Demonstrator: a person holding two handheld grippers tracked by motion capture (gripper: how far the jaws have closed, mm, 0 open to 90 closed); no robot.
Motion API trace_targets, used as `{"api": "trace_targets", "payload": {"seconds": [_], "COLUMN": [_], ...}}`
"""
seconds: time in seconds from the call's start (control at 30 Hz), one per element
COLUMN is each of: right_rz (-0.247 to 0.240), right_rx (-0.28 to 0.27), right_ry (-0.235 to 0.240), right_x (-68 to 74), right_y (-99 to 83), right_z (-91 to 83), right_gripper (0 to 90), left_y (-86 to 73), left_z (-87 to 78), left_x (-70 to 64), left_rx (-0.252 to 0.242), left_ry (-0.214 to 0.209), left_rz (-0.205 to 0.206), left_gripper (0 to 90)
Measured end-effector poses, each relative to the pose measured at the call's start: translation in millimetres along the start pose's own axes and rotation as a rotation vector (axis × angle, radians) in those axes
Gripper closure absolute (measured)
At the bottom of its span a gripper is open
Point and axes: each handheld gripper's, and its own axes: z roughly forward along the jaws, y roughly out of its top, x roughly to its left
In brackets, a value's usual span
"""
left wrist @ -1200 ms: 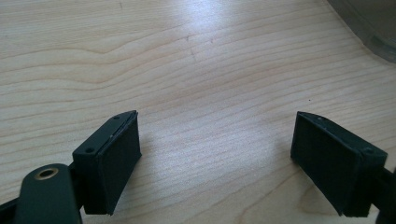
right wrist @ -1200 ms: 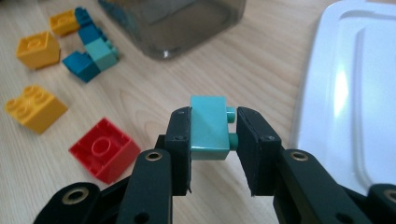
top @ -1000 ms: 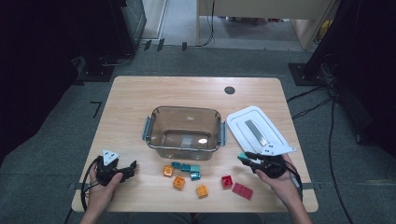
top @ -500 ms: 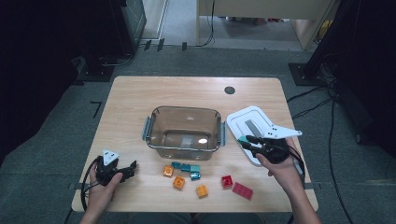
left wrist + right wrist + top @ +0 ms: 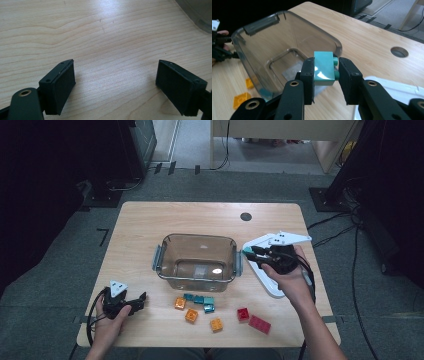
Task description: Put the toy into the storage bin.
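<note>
Teal block [image 5: 324, 68] sits clamped between the jaws of the right gripper [image 5: 325, 72], held just beside the right rim of the clear tub [image 5: 199, 260], over the white lid [image 5: 267, 282]. The left gripper [image 5: 137, 300] rests on the table [image 5: 150, 225], jaws wide apart around nothing.

Roughly nine bricks [image 5: 216, 324]; one tub [image 5: 198, 240]; one lid [image 5: 267, 282]

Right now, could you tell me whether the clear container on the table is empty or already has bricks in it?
Empty. The clear container shows only its bare bottom; the teal brick is clamped in the right gripper beside its rim, and its white lid lies off.
</note>
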Motion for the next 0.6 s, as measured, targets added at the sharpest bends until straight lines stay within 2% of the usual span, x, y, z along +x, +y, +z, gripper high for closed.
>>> {"api": "trace_targets", "payload": {"seconds": [0.2,0.3,0.33,0.37,0.4,0.6], "right_rz": [-0.009,-0.006,-0.017,-0.017,-0.02,-0.02], "right_rx": [0.017,0.041,0.066,0.066,0.082,0.08], "right_ry": [0.019,0.029,0.028,0.028,0.027,0.011], "right_x": [9.0,14.2,17.4,17.4,20.0,23.6], "right_y": [14.4,16.2,16.0,16.0,15.4,14.1], "right_z": [26.8,43.1,54.9,54.9,63.5,71.0], "right_gripper": [67.7,67.6,67.4,67.4,65.2,55.4], "left_y": [0.0,0.0,0.0,0.0,0.0,-0.5], "left_z": [0.0,0.0,0.0,0.0,0.0,-0.3], "left_x": [0.0,0.0,0.0,-0.1,-0.1,-1.1], "left_rx": [0.0,0.0,0.0,0.0,0.0,-0.001], "left_ry": [0.0,0.0,0.0,0.001,0.0,-0.004], "left_rz": [0.0,0.0,0.001,0.001,0.002,0.006], "left_gripper": [15.8,15.8,15.8,15.8,15.8,15.8]}}
